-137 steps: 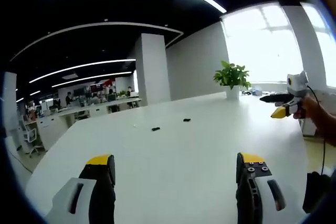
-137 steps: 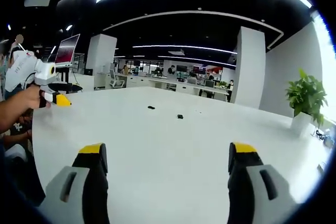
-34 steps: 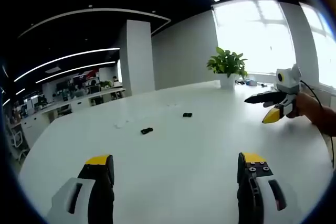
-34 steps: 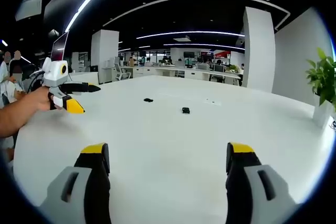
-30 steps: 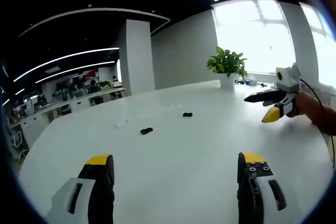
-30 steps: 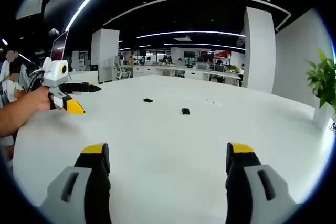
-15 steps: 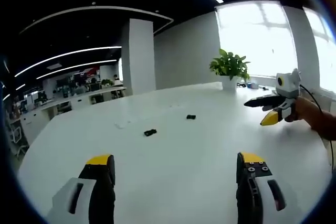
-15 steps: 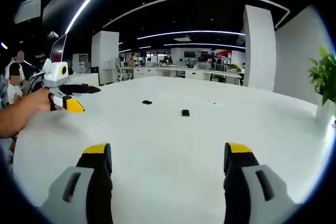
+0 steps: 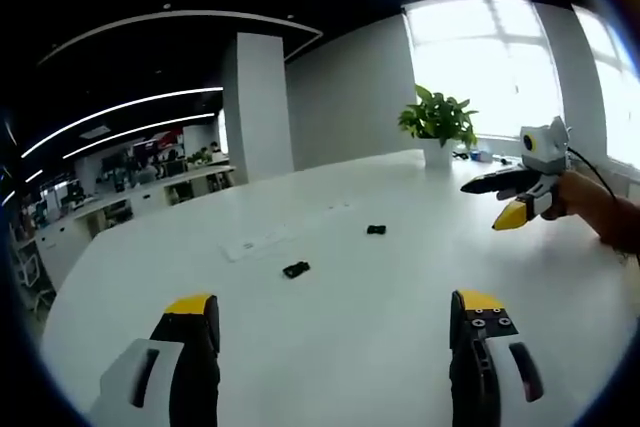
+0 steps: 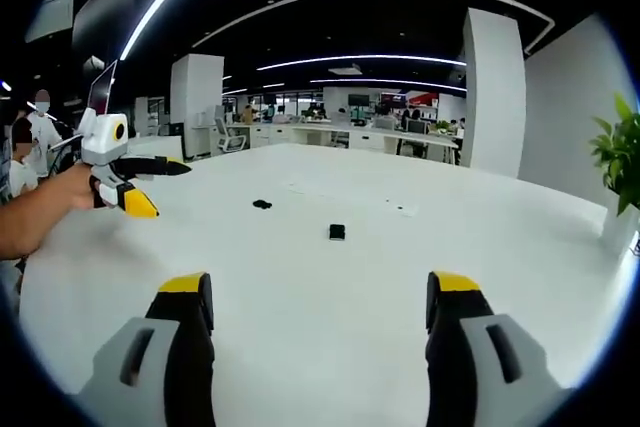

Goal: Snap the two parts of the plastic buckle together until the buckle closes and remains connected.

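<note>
Nothing's started: both buckle halves (image 9: pixel 295 269) (image 9: pixel 376 230) lie apart on the table (image 9: pixel 350 327). Left gripper (image 9: pixel 335 332) and right gripper (image 10: pixel 312 309) hover, jaws spread wide, empty.

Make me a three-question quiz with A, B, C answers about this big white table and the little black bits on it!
1. Where are the two buckle parts?
A. on the table
B. in the left gripper
C. on the floor

2. What colour are the gripper tips?
A. red
B. yellow
C. green

3. How are the buckle parts?
A. snapped together
B. stacked
C. lying apart

Answers: 1 A, both black pieces lie on the white table, ahead of the open grippers. 2 B, the jaws end in yellow on the left gripper and on the right gripper. 3 C, bare table shows between the two pieces in both views.
</note>
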{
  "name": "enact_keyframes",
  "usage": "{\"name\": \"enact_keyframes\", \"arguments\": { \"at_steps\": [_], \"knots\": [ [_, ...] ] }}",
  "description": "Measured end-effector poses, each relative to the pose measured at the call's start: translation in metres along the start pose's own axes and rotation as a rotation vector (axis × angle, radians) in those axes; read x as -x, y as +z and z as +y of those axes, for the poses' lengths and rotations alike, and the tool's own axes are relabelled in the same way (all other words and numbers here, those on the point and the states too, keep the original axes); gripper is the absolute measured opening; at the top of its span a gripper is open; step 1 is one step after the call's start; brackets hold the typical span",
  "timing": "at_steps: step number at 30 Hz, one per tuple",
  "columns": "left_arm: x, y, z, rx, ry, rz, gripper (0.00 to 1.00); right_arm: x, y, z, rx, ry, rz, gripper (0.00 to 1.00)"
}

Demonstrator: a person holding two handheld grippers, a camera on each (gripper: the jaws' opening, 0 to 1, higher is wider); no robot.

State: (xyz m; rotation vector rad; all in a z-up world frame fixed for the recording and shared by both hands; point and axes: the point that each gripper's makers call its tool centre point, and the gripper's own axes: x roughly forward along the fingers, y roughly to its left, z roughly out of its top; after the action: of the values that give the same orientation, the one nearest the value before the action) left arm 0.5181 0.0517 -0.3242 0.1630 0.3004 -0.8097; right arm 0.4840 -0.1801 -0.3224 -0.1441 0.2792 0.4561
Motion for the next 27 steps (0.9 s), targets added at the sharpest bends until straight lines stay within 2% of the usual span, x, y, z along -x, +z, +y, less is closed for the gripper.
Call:
{"name": "enact_keyframes", "arguments": {
  "at_steps": [9,18,27],
  "knots": [
    [-0.005,0.009,0.007,0.003,0.002,-0.014,0.97,-0.006,0.002,-0.003,0.007,-0.002,0.011,0.88],
    [-0.01,0.008,0.015,0.017,0.009,-0.009,0.95,-0.014,0.009,-0.007,0.0,0.001,0.007,0.88],
    [-0.015,0.008,0.023,0.036,0.013,-0.015,0.95,-0.023,0.008,-0.011,-0.001,0.002,0.018,0.88]
  ]
}}
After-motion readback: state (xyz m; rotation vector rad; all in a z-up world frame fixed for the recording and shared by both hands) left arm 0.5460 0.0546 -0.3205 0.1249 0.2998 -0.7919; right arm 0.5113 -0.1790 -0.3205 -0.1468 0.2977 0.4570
